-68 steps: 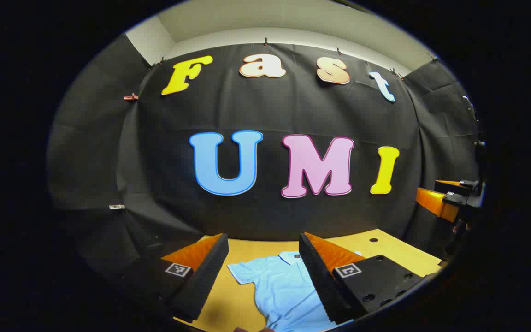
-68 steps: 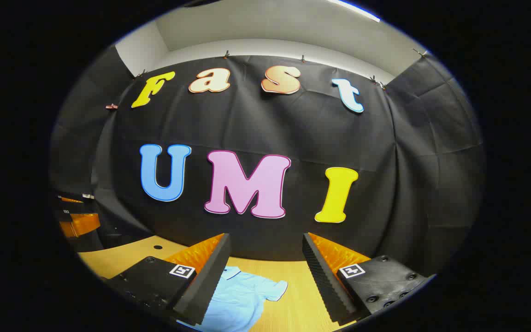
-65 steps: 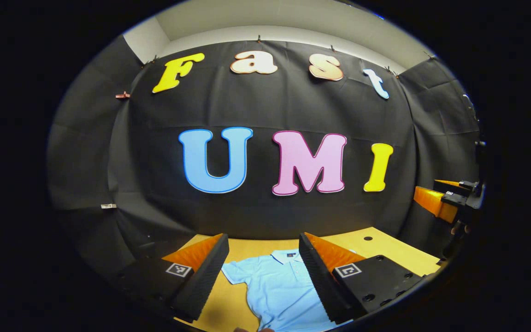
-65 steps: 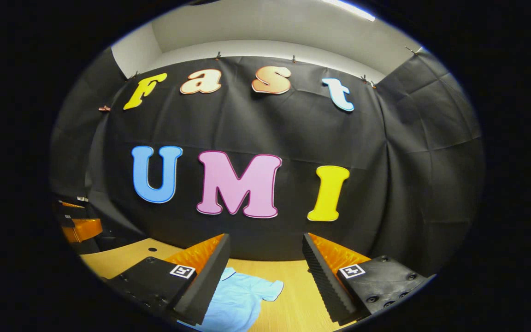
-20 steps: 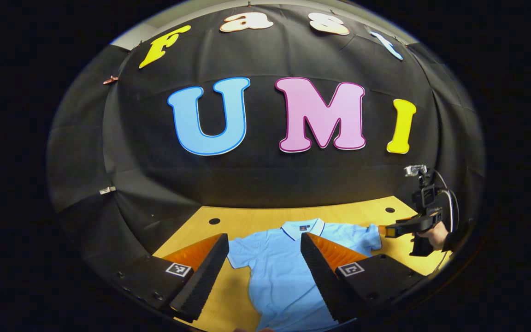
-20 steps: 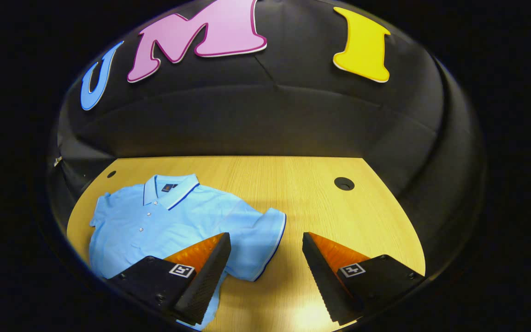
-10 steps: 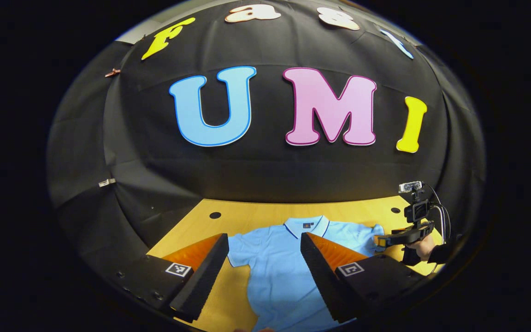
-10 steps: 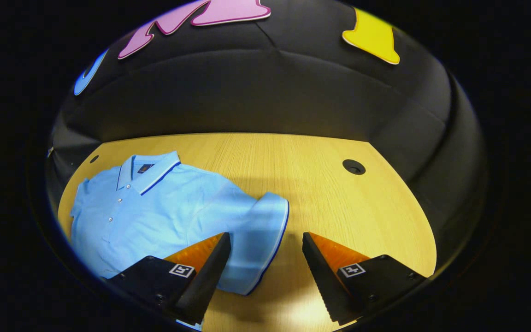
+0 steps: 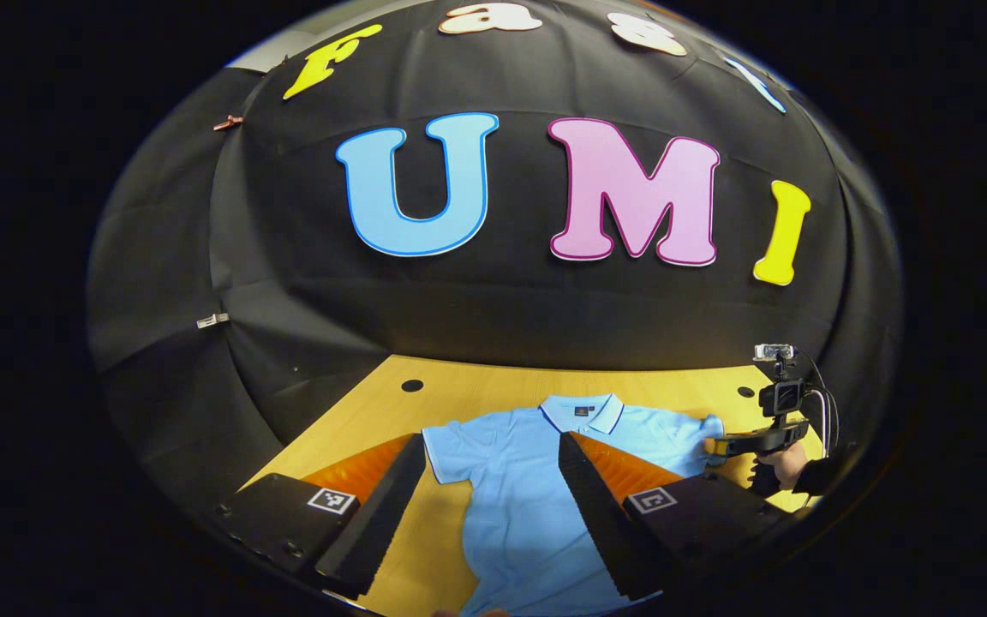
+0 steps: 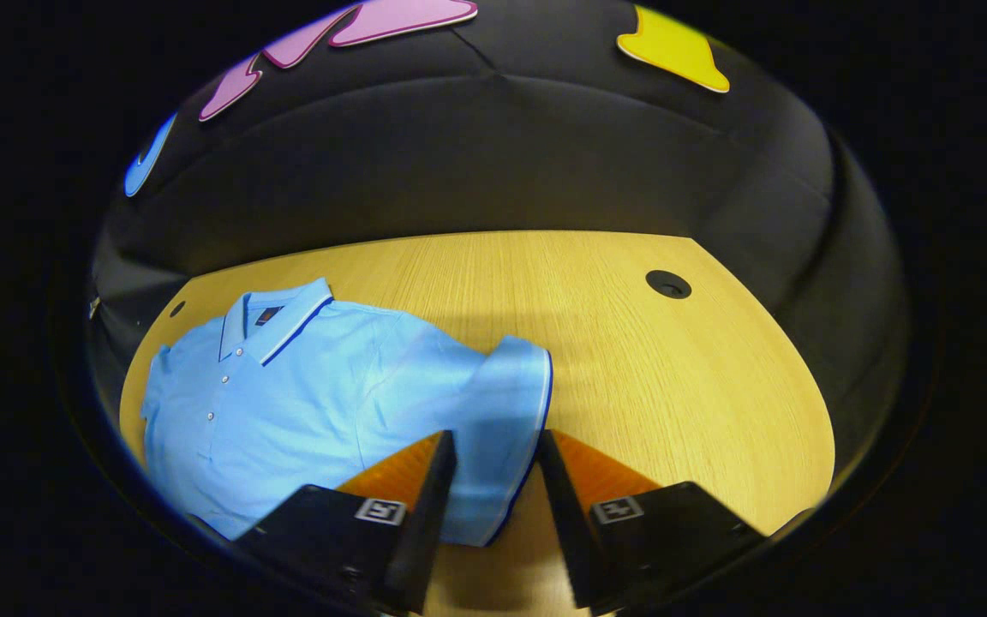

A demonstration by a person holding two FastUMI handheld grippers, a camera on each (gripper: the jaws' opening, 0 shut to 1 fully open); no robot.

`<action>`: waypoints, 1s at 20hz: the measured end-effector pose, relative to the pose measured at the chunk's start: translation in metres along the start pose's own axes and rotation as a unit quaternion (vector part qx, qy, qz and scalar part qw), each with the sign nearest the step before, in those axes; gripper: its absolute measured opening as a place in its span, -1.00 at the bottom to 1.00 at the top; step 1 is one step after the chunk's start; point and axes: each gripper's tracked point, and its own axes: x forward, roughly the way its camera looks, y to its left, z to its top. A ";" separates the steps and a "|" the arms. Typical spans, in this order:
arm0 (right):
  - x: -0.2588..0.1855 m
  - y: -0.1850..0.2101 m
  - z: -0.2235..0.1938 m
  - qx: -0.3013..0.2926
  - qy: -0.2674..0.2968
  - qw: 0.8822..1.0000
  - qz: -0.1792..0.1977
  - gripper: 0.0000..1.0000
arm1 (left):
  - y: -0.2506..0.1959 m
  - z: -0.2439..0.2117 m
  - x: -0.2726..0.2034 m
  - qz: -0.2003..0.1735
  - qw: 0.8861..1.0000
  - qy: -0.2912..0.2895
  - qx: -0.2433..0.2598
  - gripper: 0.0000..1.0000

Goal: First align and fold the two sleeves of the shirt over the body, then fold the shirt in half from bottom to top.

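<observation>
While left gripper (image 9: 485,506) gapes, right gripper (image 10: 493,488) half-closed around shirt (image 10: 305,403) sleeve (image 10: 502,428).

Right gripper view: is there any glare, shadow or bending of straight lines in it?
Right gripper view: a bright glare patch on the table near the claw, a soft shadow beside the shirt sleeve, table edges bowed. Left gripper view: wall seams curve likewise.
</observation>
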 end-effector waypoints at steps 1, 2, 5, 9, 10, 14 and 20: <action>-0.001 0.000 0.000 0.002 0.000 1.000 0.000 -0.06 | -0.001 0.000 -0.002 -0.002 1.000 0.000 0.000 0.99; -0.002 0.001 0.000 0.006 0.002 1.000 0.002 -0.36 | -0.003 0.000 -0.004 -0.002 1.000 0.000 0.000 0.99; 0.000 0.007 -0.001 0.013 0.004 1.000 0.008 -0.58 | -0.003 -0.001 -0.011 -0.001 1.000 -0.002 0.006 0.99; -0.003 0.011 0.003 0.013 0.001 1.000 0.020 -0.89 | -0.002 -0.009 -0.020 0.000 1.000 0.002 0.007 0.99; -0.005 0.011 0.005 0.013 -0.001 1.000 0.018 -0.89 | -0.002 -0.011 -0.022 -0.001 1.000 0.004 0.006 0.99; -0.020 0.020 0.027 -0.015 -0.025 0.999 0.020 -0.89 | 0.003 -0.016 -0.029 0.001 1.000 0.006 0.002 0.99; -0.038 0.080 0.065 -0.093 -0.066 0.992 0.053 -0.89 | 0.019 -0.022 -0.035 0.009 1.000 0.007 -0.010 0.99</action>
